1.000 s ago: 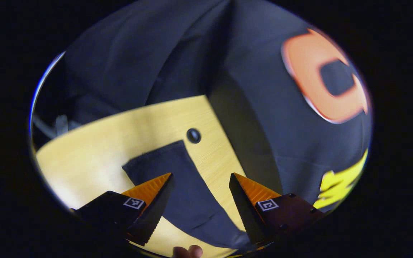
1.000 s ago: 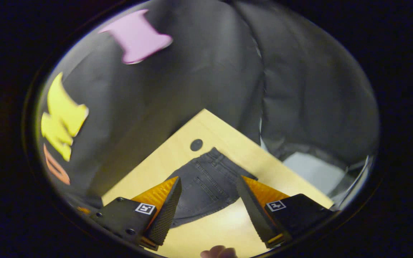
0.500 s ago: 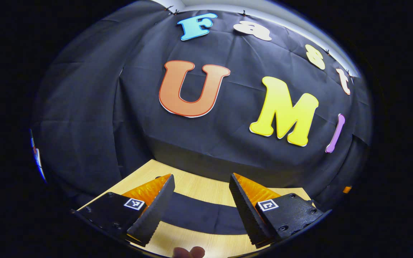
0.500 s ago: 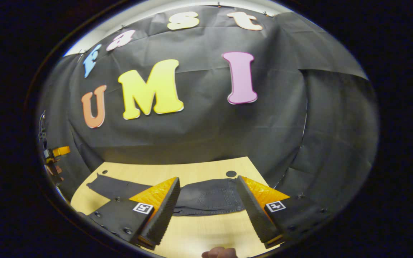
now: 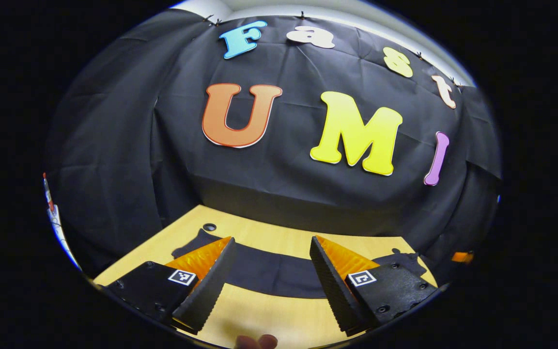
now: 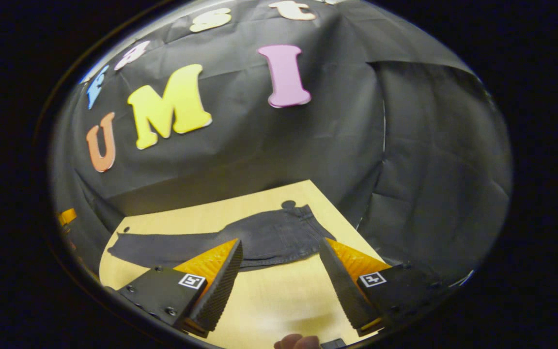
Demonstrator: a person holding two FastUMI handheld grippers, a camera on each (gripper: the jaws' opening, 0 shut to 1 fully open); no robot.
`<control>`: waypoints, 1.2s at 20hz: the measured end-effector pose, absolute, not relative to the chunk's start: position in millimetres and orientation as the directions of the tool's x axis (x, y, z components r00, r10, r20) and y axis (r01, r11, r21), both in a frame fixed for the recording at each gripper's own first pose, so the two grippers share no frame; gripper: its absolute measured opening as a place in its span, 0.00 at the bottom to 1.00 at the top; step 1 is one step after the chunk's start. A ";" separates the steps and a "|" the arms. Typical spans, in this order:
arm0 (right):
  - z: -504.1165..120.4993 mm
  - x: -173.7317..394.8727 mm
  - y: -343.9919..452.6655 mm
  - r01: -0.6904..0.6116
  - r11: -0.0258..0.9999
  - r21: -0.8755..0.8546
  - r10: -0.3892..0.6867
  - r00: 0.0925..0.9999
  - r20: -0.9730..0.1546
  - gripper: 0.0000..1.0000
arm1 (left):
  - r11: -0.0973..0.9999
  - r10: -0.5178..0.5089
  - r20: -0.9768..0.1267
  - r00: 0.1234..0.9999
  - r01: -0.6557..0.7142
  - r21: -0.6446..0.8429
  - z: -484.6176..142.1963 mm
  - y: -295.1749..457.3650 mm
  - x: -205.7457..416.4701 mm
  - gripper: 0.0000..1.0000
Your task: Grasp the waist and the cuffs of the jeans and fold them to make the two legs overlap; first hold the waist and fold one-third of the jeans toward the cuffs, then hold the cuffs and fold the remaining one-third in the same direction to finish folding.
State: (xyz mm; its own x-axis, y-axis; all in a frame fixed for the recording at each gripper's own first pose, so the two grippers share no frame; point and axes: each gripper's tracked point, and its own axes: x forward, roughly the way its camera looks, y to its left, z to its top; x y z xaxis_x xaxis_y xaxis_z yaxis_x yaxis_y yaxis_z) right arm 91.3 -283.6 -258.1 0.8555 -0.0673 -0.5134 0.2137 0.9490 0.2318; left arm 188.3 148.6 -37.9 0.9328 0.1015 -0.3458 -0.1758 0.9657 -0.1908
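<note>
jeans: dark jeans [image 6: 240, 237] spread flat and lengthwise across the wooden surface [image 6: 279, 295]; in the right gripper view the waist [image 6: 303, 228] lies at the jeans' right end and the cuffs [image 6: 116, 248] at their left end.
jeans, left gripper view: a dark band [image 5: 274, 274] crossing the surface [image 5: 269, 320] behind both fingers.
holes: a round hole [image 6: 288, 204] in the surface touches the jeans' far edge at the waist; another hole [image 5: 209, 227] sits just beyond the jeans' cuff end.
left hand-held gripper [image 5: 271, 242]: raised on the near side of the jeans, fingers spread wide, nothing between them.
right hand-held gripper [image 6: 281, 245]: raised on the near side of the jeans by the waist, fingers spread wide, holding nothing.
fingertips of the person: at the bottom edge of each view [image 5: 255, 341] [image 6: 296, 341].
booth wall: black cloth [image 6: 308, 135] behind the jeans.
</note>
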 end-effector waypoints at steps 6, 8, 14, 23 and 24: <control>-382.4 145.6 -341.0 0.444 0.805 0.394 -0.102 0.757 -0.645 0.96 | 0.964 0.115 -0.405 0.907 -0.200 -0.173 -47.3 115.9 181.4 0.98; -406.6 162.7 -350.1 0.487 0.763 0.424 -0.108 0.744 -0.660 0.94 | 0.963 0.138 -0.442 0.886 -0.224 -0.147 -59.3 112.1 174.5 0.98; -433.3 194.1 -361.8 0.522 0.749 0.408 -0.146 0.731 -0.667 0.99 | 0.944 0.193 -0.512 0.837 -0.300 -0.135 -79.4 111.9 168.1 0.98; -448.0 221.5 -346.1 0.412 0.866 0.283 -0.145 0.749 -0.646 0.64 | 0.931 0.228 -0.533 0.815 -0.343 -0.127 -90.4 119.9 169.6 0.98; -447.6 225.7 -346.1 0.409 0.874 0.263 -0.154 0.745 -0.649 0.52 | 0.929 0.228 -0.533 0.815 -0.346 -0.131 -91.1 121.6 169.7 0.98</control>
